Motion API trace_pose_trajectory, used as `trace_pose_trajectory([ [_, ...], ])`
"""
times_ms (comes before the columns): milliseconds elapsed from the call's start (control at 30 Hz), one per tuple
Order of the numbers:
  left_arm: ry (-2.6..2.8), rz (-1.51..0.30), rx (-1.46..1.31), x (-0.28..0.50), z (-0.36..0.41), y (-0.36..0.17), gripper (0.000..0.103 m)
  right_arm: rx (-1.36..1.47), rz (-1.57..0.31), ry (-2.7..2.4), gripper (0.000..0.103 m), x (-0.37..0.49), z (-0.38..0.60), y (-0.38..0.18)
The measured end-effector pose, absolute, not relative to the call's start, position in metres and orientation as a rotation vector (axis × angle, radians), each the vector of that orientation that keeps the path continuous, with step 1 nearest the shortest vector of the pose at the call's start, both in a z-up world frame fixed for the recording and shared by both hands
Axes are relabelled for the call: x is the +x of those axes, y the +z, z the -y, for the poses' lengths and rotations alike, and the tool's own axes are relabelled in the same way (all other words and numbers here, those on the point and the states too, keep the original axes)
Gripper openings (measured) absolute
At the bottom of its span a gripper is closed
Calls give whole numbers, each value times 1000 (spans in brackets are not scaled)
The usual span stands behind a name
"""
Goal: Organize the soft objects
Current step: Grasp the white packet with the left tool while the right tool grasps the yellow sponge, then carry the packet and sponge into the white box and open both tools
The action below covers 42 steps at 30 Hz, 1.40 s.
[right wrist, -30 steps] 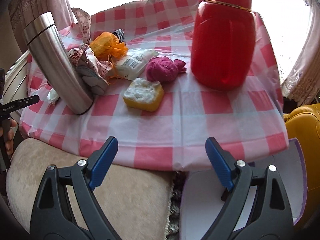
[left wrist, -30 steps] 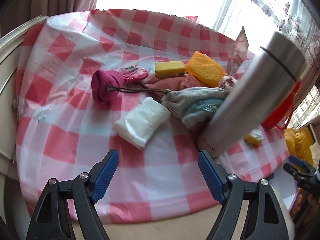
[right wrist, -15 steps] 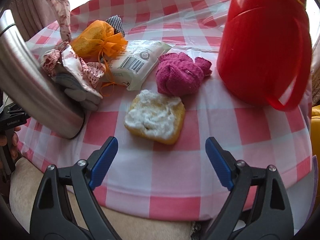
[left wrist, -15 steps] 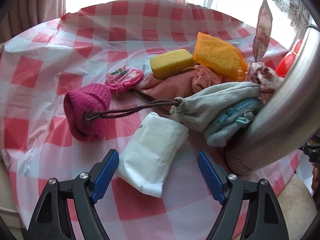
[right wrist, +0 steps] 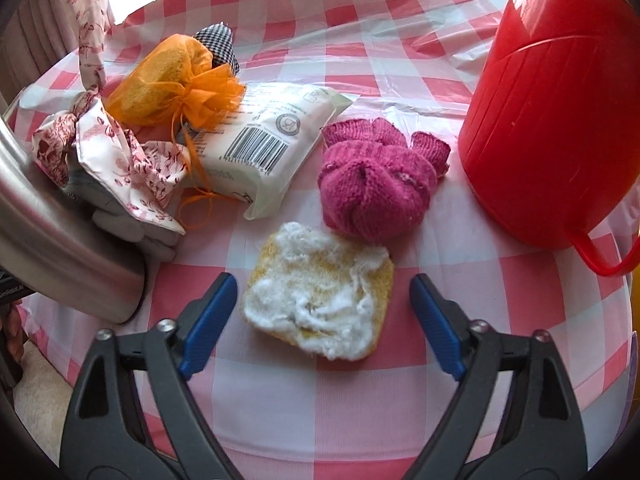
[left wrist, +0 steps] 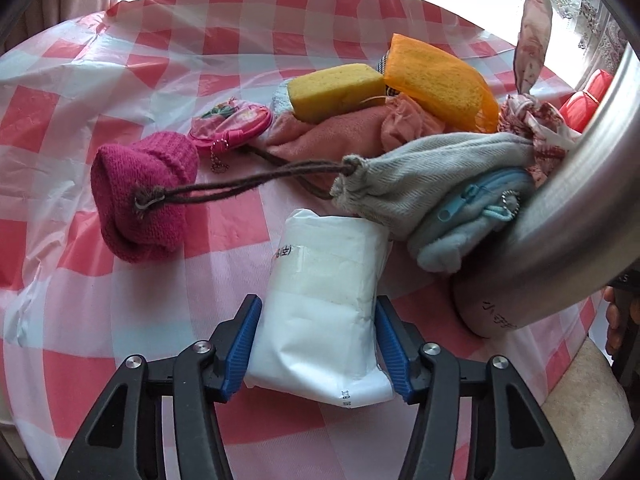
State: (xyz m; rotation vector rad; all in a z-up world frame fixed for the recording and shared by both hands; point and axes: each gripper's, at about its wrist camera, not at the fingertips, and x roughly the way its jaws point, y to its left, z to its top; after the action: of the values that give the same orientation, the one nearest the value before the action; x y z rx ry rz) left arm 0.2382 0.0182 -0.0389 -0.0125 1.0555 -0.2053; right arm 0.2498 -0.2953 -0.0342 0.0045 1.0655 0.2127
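My left gripper [left wrist: 318, 340] has its blue pads pressed on both sides of a white plastic packet [left wrist: 324, 300] lying on the checked tablecloth. Beyond it lie a pink knitted piece [left wrist: 144, 196], a grey drawstring pouch [left wrist: 420, 176], a light blue zip pouch [left wrist: 472, 216], a yellow sponge [left wrist: 336, 90] and an orange mesh bag [left wrist: 436, 80]. My right gripper [right wrist: 320, 320] is open, its pads on either side of a yellow sponge with a white fluffy top [right wrist: 320, 304], not touching it. A pink knitted glove [right wrist: 376, 184] and another white packet [right wrist: 264, 148] lie behind.
A tilted steel flask [left wrist: 568, 208] stands close on the left gripper's right; it also shows in the right wrist view [right wrist: 52, 240]. A big red jug [right wrist: 560, 112] stands at the right. A floral cloth bundle [right wrist: 112, 148] and a small pink purse [left wrist: 230, 124] lie among the pile.
Both grippers have moved forward over the table. The left one has narrowed onto the white packet. The right one has come up around the fluffy sponge, still open.
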Motion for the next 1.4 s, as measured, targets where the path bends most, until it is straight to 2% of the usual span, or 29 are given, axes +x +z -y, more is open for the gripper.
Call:
trace_pose_trajectory([
  [200, -194, -1068, -63, 216, -17, -35, 56, -18, -1054, 224, 68, 237, 295, -30],
  [600, -203, -1025, -170, 148, -5, -5, 56, -49, -994, 231, 67, 182, 313, -16],
  [1000, -323, -975, -168, 104, 53, 24, 56, -35, -953, 202, 67, 109, 355, -3],
  [1400, -544, -953, -172, 72, 143, 40, 56, -1, -953, 117, 67, 49, 411, 0],
])
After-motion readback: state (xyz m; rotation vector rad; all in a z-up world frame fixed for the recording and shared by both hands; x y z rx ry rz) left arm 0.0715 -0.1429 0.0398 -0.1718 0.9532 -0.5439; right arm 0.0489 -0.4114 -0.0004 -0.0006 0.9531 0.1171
